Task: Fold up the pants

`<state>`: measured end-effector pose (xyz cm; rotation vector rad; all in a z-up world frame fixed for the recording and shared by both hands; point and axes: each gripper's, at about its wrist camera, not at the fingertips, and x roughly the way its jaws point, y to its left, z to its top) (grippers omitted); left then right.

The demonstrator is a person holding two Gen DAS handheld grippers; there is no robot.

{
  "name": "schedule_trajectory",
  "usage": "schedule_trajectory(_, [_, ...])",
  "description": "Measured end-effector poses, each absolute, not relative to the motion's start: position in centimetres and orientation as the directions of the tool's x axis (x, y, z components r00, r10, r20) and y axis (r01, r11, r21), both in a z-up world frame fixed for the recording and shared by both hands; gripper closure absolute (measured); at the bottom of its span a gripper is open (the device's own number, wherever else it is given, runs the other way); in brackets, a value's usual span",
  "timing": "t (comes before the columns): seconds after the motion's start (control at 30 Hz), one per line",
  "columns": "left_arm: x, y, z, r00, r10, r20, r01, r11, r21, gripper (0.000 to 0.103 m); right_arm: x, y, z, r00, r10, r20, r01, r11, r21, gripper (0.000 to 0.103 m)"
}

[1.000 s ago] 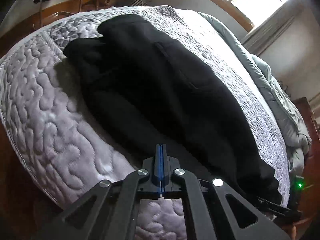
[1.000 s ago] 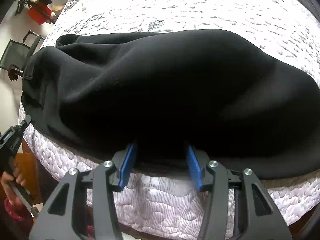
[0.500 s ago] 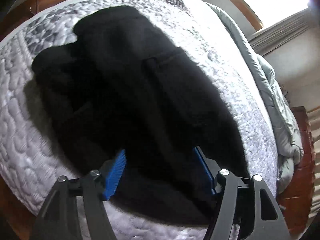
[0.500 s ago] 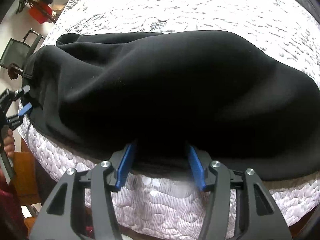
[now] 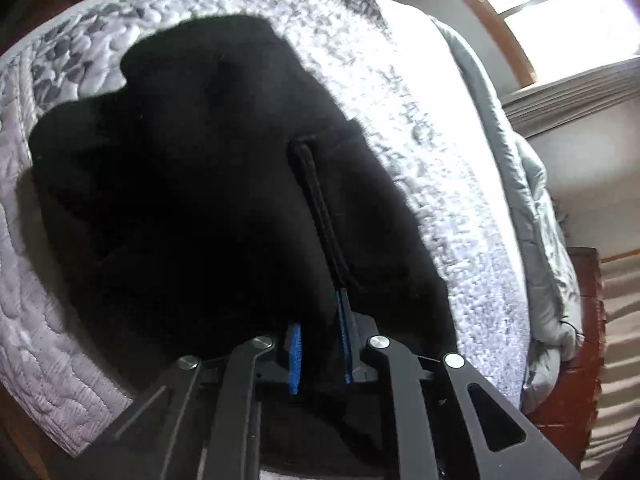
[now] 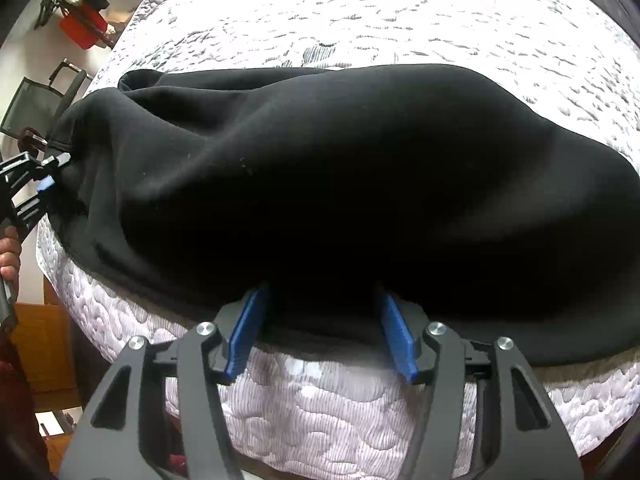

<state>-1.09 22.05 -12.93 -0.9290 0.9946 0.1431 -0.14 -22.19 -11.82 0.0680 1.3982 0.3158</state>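
Black pants lie across a quilted white-grey mattress. In the left wrist view my left gripper has its blue pads close together with the near edge of the pants bunched between them. In the right wrist view the pants stretch left to right, and my right gripper is open, its blue pads straddling the near hem at the bed's front edge. The left gripper also shows at the far left end of the pants there.
A grey duvet is bunched along the far side of the bed, beside a wooden headboard or side table. A window is above. A chair and a red object stand beyond the bed's left end.
My left gripper opened, moved forward onto the end of the pants and has closed on the fabric. My right gripper stayed open at the near hem.
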Motion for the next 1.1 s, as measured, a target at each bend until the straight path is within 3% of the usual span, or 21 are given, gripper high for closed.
schedule_trajectory(0.2, [-6.1, 21.4, -9.5, 0.681, -0.195, -0.706, -0.444, 0.656, -0.61, 0.09, 0.0, -22.7, -11.8, 0.136, 0.266, -0.954, -0.18, 0.954, 0.24, 0.045])
schedule_trajectory(0.4, [-8.8, 20.0, -12.0, 0.622, -0.078, -0.779, -0.504, 0.722, -0.474, 0.09, 0.1, -22.4, -11.8, 0.129, 0.258, -0.957, -0.184, 0.955, 0.233, 0.043])
schedule_trajectory(0.53, [-8.5, 20.7, -15.1, 0.57, -0.09, -0.817, -0.525, 0.724, -0.447, 0.088, 0.1, -21.9, -11.5, 0.126, 0.248, -0.961, -0.193, 0.956, 0.221, 0.042])
schedule_trajectory(0.67, [-8.2, 20.3, -12.6, 0.56, -0.075, -0.825, -0.531, 0.732, -0.426, 0.079, 0.1, -22.2, -11.1, 0.119, 0.266, -0.957, -0.191, 0.952, 0.241, 0.042])
schedule_trajectory(0.77, [-9.6, 19.7, -10.1, 0.577, -0.016, -0.817, -0.539, 0.743, -0.396, 0.079, 0.0, -22.3, -10.1, 0.13, 0.251, -0.959, -0.19, 0.956, 0.225, 0.042])
schedule_trajectory(0.9, [-10.6, 17.6, -7.4, 0.658, 0.019, -0.753, -0.471, 0.791, -0.392, 0.079, -0.3, -22.0, -8.4, 0.163, 0.248, -0.955, -0.224, 0.952, 0.21, 0.042])
schedule_trajectory(0.97, [-9.7, 16.3, -7.0, 0.68, -0.006, -0.733, -0.404, 0.832, -0.381, 0.073, -0.2, -21.9, -8.2, 0.162, 0.245, -0.956, -0.228, 0.952, 0.205, 0.042])
schedule_trajectory(1.1, [-5.1, 15.1, -10.0, 0.609, -0.042, -0.792, -0.362, 0.874, -0.325, 0.072, 0.5, -21.8, -10.9, 0.093, 0.194, -0.977, -0.201, 0.964, 0.172, 0.041])
